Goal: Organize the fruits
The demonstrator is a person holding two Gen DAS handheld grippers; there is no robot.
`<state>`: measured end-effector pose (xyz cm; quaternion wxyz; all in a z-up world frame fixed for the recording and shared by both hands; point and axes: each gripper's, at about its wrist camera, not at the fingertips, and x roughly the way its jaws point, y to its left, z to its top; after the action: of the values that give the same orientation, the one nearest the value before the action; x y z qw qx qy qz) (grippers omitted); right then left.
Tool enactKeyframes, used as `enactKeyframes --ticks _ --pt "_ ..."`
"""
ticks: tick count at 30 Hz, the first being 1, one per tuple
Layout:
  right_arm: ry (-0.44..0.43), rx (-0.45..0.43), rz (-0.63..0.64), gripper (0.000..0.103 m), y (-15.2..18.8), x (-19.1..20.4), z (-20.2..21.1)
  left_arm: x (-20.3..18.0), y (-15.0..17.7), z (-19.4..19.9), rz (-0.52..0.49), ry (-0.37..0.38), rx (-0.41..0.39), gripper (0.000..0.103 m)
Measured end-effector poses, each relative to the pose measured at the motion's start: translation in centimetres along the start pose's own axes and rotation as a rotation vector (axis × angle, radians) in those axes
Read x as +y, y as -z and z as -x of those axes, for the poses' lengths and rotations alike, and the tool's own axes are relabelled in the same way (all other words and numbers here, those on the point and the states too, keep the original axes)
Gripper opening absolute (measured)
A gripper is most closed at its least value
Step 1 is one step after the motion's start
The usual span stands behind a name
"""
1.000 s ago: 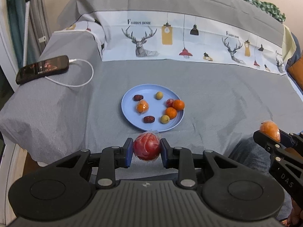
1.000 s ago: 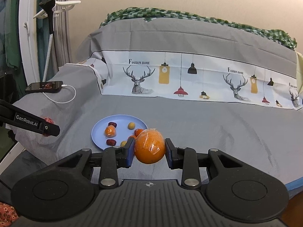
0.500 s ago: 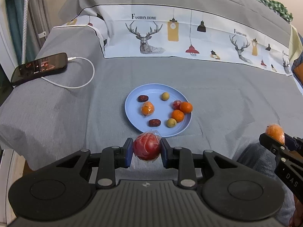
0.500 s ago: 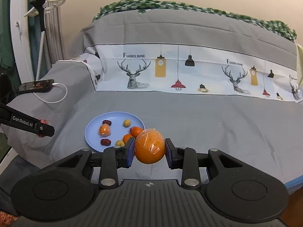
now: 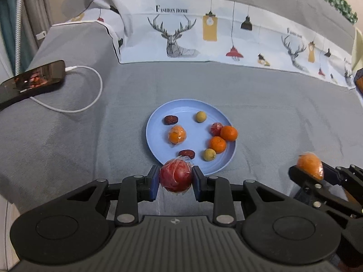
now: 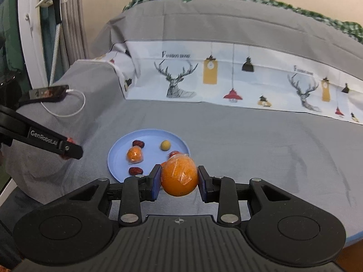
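The left gripper (image 5: 175, 180) squeezes a wrapped red fruit (image 5: 175, 176) at the near edge of the blue plate (image 5: 188, 111). The right gripper (image 6: 179, 179) squeezes a wrapped orange (image 6: 179, 175) beside the same plate, which holds more small fruits on the grey bed cover (image 5: 272, 104)

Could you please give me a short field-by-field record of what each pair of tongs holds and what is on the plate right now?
left tongs: shut on wrapped red fruit
right tongs: shut on wrapped orange
plate: blue, on grey sheet
on plate: eight small fruits, one of them a film-wrapped orange fruit
off plate: phone on cable, far left
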<state>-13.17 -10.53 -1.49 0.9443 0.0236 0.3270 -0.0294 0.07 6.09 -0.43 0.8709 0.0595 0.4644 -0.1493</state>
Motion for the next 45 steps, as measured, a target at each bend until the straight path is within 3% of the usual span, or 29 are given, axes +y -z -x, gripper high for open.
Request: enactKeyframes --ticks 24,26,27,28,30,31,36,41,45 --pt "-0.093 0.154 0.165 0.035 -2.3 3.4 -18.0 1.7 -6.8 -15.6 -0.066 0.008 0.134 0.035" --pt "-0.09 0.172 0.177 0.035 -2.3 3.4 -19.1 1.4 -7.2 -16.3 -0.085 -0.003 0.124 0.059" --pt "-0.09 0.18 0.19 0.038 -2.4 3.4 -19.5 1.3 -7.5 -16.3 -0.089 -0.014 0.112 0.087" --pt "-0.089 0.186 0.205 0.042 -2.5 3.5 -19.8 1.3 -7.6 -16.0 -0.084 -0.028 0.086 0.102" --pt "-0.078 0.176 0.216 0.079 -2.9 3.4 -19.6 1.4 -7.6 -14.9 -0.078 -0.039 0.025 0.103" --pt "-0.061 0.165 0.215 0.084 -3.0 3.3 -19.2 1.3 -7.6 -14.4 -0.089 -0.031 0.027 0.103" --pt "-0.059 0.138 0.207 0.089 -2.6 2.7 -15.5 1.0 -6.0 -11.8 -0.091 -0.055 0.087 0.103" --pt "-0.064 0.152 0.159 0.093 -1.6 2.5 -11.0 1.4 -3.6 -7.9 -0.027 -0.058 0.151 0.103" --pt "-0.061 0.137 0.13 0.097 -0.9 2.9 -7.3 1.3 -1.2 -4.2 -0.014 -0.115 0.114 0.103"
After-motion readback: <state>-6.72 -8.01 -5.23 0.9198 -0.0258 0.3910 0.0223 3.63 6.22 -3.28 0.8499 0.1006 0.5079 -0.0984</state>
